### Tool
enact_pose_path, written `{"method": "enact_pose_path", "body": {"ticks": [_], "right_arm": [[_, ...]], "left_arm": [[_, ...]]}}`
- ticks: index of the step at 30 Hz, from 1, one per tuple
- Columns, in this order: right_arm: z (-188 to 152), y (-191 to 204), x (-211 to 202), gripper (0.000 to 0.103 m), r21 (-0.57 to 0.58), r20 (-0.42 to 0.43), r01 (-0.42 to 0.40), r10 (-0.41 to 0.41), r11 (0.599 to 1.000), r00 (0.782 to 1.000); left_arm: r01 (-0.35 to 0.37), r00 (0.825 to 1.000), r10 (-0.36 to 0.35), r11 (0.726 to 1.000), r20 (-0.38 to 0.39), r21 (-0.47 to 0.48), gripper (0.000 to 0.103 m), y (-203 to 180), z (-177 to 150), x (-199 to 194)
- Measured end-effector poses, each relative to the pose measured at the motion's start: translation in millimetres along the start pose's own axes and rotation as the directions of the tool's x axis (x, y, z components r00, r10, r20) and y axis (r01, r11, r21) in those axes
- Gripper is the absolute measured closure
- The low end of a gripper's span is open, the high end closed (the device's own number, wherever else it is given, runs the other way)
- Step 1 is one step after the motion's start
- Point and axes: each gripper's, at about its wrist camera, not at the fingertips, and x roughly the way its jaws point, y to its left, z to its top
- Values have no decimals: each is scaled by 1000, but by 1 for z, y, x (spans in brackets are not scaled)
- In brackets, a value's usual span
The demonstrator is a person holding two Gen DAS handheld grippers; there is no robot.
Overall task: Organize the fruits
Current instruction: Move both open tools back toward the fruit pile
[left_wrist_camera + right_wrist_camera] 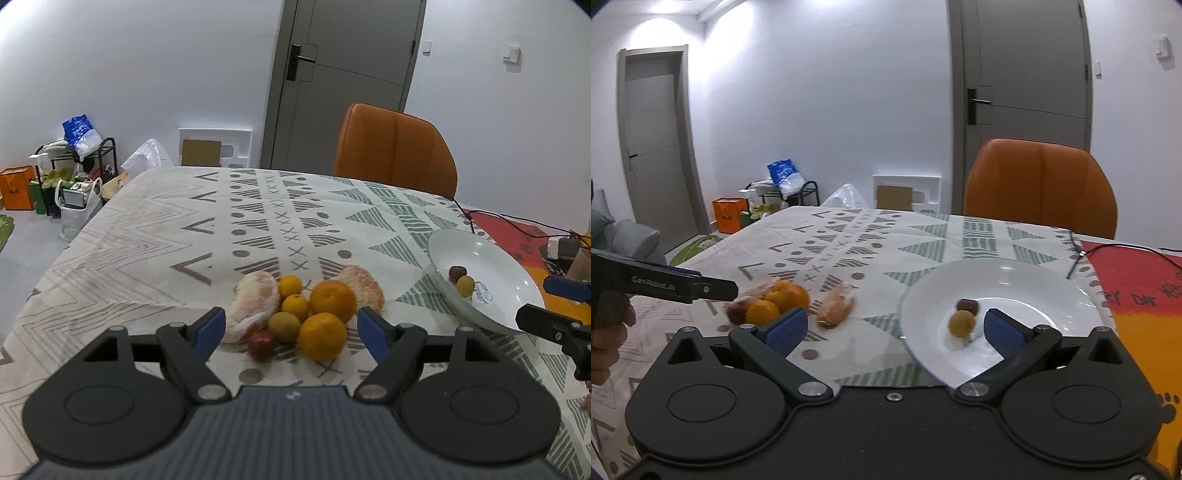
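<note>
A pile of fruit lies on the patterned tablecloth (155,236): two big oranges (332,300), small yellow citrus (295,305), a red fruit (261,344) and two peeled pomelo segments (255,302). My left gripper (291,328) hovers open just in front of the pile, with nothing pressed between its blue pads. To the right a white plate (443,243) holds a dark red fruit (456,272) and a yellow one (465,285). My right gripper (895,332) stands open above the plate's (1015,273) near rim, holding nothing. The left gripper (727,288) shows edge-on beside the pile (775,299).
An orange chair (395,151) stands at the table's far side. A red and orange mat (1137,288) with a black cable (1123,245) lies right of the plate. Bags and a rack (74,173) crowd the floor at left. A hand (605,332) holds the left gripper.
</note>
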Motion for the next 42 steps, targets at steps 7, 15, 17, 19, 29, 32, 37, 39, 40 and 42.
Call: {"method": "enact_pose_path", "body": {"ticks": [7,15,17,19,29,32,37,39,40,42], "right_arm": [[1,23,9,0,-32,-8,-28,28,999,1000],[1,40,21,6,-14,-33,-79,78,997,996],[2,45,24,8,-14,-40,-90,90,996,995],[2,50,27,10,-17,-47,-103,102,995,994],[4,69,47,22,-7,-95,-154,152,988,984],[4,75,53,24,-13,-107,-166,164,986,981],[4,85,67,27,-17,-132,-188,184,982,974],[4,88,71,30,-19,-139,-196,192,980,972],[5,90,74,30,-20,-143,-198,193,980,971],[5,93,79,31,-20,-149,-202,197,979,969]], "left_arm": [[-4,1000,4,1000,3,-8,26,13,-6,-5],[-14,1000,14,1000,12,-14,27,28,-10,-12],[-13,1000,13,1000,12,-15,29,31,-11,-13],[-14,1000,14,1000,13,-14,29,34,-12,-14],[-18,1000,18,1000,11,-17,34,48,-15,-14],[-20,1000,20,1000,7,-22,36,54,-16,-13],[-28,1000,28,999,6,-33,37,63,-16,-13],[-31,999,31,999,6,-40,38,66,-16,-12],[-32,999,32,999,6,-43,38,68,-16,-13],[-34,999,34,998,6,-48,39,71,-16,-13]]}}
